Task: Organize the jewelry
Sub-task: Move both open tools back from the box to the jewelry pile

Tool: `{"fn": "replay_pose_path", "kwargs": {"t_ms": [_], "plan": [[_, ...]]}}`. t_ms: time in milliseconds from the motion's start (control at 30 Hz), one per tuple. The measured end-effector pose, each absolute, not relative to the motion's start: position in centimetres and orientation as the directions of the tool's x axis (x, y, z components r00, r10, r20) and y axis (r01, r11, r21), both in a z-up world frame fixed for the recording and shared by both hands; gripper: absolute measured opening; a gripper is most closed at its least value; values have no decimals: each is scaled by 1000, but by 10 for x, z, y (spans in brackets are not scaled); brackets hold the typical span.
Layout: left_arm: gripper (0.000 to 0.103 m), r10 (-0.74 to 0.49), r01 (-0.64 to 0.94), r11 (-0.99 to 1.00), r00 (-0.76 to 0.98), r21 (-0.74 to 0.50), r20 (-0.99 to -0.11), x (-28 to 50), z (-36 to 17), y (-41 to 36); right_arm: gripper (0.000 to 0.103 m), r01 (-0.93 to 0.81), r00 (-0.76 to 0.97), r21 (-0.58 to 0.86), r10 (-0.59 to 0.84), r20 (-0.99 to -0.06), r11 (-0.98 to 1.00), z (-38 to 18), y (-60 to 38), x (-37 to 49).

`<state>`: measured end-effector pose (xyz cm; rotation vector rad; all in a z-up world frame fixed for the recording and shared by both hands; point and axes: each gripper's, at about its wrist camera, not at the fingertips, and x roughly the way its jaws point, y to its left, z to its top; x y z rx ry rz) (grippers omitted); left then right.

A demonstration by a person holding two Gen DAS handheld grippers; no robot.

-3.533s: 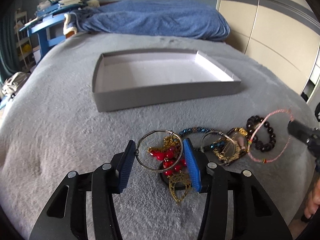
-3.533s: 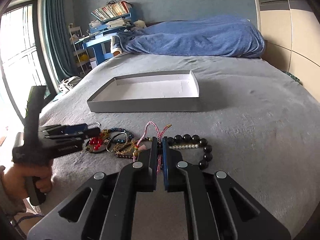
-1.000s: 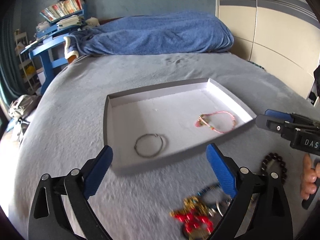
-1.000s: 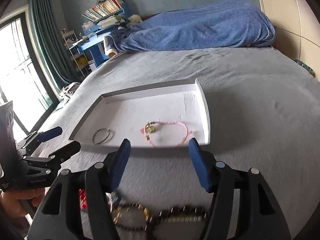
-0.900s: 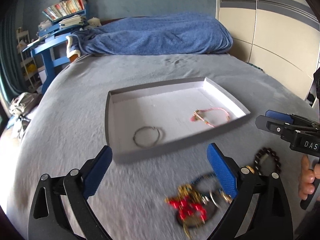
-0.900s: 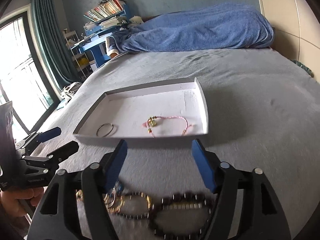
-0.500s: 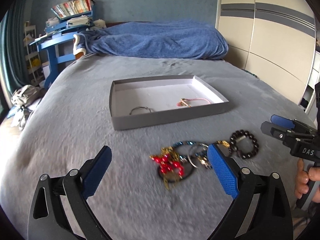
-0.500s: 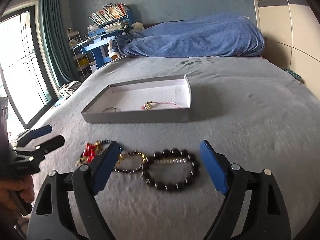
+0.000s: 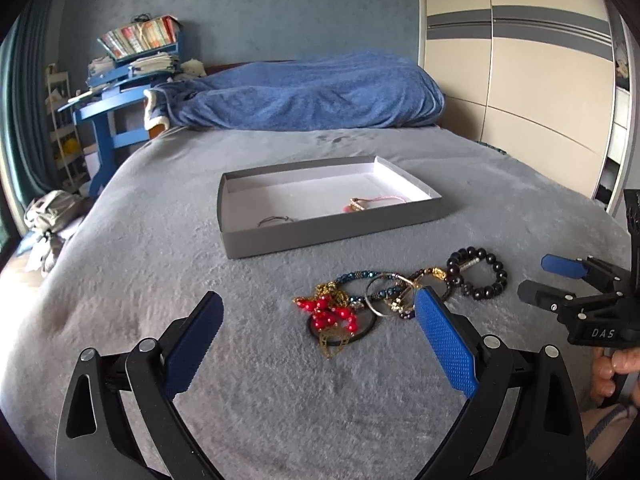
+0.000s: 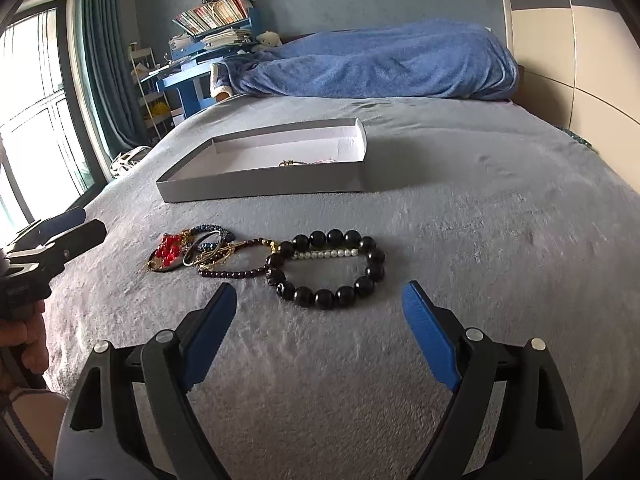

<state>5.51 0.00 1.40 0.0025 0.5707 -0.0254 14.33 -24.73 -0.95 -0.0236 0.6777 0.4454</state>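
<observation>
A grey shallow box [image 9: 336, 228] [image 10: 264, 182] lies on the bed, holding a thin metal bangle [image 9: 275, 220] and a pink cord bracelet [image 9: 374, 202] [image 10: 316, 162]. In front of it lies a pile of jewelry: a red bead piece [image 9: 330, 314] [image 10: 169, 250], a silver ring bangle [image 9: 390, 298], a black bead bracelet [image 9: 478, 278] [image 10: 326, 268] and a dark small-bead bracelet [image 10: 236, 268]. My left gripper [image 9: 316, 316] is open, just short of the red piece. My right gripper [image 10: 318, 306] is open, nothing between its fingers, just short of the black bracelet.
The grey blanket [image 9: 160, 280] covers the bed. A blue duvet [image 9: 304, 98] is heaped at the far end. A blue desk with books [image 9: 128, 80] stands far left, wardrobe doors [image 9: 520, 80] on the right, a window with curtains [image 10: 44, 92] at left.
Both grippers have pulled back from over the box toward the jewelry pile, leaving the bangle and pink bracelet inside it. The right gripper's jaws have spread wider.
</observation>
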Motion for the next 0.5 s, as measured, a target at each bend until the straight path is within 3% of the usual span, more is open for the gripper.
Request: {"fn": "replay_pose_path", "kwargs": {"t_ms": [500], "plan": [[90, -54, 99, 994, 792, 41, -608, 66, -2, -17, 85, -429, 722, -8, 338, -604, 903, -15, -228, 129]]}}
